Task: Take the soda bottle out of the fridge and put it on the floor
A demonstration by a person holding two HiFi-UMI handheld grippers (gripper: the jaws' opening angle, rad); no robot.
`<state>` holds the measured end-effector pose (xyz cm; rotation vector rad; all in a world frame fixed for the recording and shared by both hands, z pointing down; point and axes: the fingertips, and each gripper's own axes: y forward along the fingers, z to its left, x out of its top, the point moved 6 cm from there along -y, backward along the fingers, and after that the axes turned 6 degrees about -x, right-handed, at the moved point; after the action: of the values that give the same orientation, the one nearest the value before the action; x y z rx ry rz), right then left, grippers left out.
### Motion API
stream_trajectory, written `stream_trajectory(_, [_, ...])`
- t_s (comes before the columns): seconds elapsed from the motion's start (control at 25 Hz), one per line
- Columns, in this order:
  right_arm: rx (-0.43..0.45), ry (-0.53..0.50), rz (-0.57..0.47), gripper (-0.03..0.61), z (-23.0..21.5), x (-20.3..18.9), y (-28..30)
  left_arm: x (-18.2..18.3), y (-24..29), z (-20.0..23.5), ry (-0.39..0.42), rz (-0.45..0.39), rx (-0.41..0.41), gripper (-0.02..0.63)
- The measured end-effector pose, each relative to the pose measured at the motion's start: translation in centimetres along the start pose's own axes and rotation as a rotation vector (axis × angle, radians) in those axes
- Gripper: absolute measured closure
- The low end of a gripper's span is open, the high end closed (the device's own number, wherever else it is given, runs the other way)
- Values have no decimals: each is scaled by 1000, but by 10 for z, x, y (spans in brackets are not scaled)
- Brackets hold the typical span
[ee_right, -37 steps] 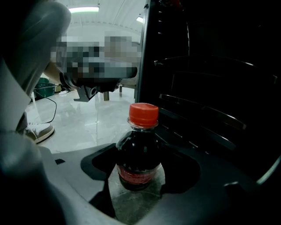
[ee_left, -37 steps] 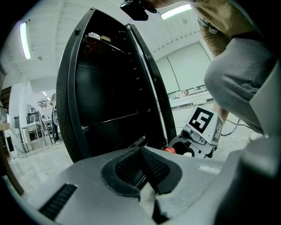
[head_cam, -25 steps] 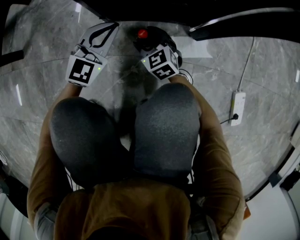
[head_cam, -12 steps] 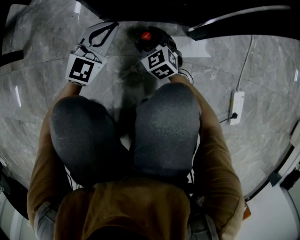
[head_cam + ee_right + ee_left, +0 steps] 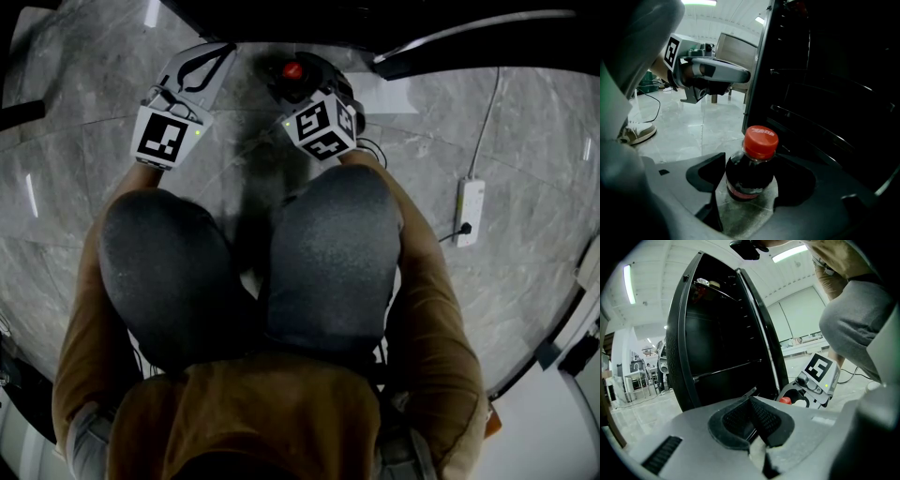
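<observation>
The right gripper holds the bottle: its two dark jaws sit narrow, pressed against the shoulder on either side, just below the red cap. The bottle is upright and full of dark soda. It is outside the fridge, just near its open front, low over the grey floor. Stone shows under it between the jaws, but I cannot tell whether its base touches the floor.

The left gripper is closed, its pads meeting at the far tip with nothing between them. It hangs to the left of the right gripper, apart from it, and also points at the fridge. The fridge stands tall and black with its inside dark and its wire shelves bare at the low levels.

From the head view the person crouches, both knees near the camera, and the two marker cubes lie just far of them. The red cap shows just beyond the right cube. A white power strip lies on the floor well to the right, its cable running to the far side
</observation>
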<state>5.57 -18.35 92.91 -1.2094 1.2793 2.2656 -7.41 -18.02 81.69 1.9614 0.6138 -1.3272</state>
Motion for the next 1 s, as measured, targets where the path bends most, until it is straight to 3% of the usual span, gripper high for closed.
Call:
stream_trajectory(0.32, [-11, -5, 3, 275, -1, 5, -11, 1, -6, 1, 15, -8, 0, 618])
stream_trajectory(0.6, [-29, 8, -22, 276, -6, 19, -24, -1, -7, 2, -36, -9, -3, 618])
stream_trajectory(0.88, [-47, 35, -58, 276, -16, 36, -36, 11, 1, 9, 13, -22, -50, 618])
stream_trajectory(1.0, [-58, 42, -79, 323, -21, 44, -43, 18, 5, 13, 35, -46, -69, 618])
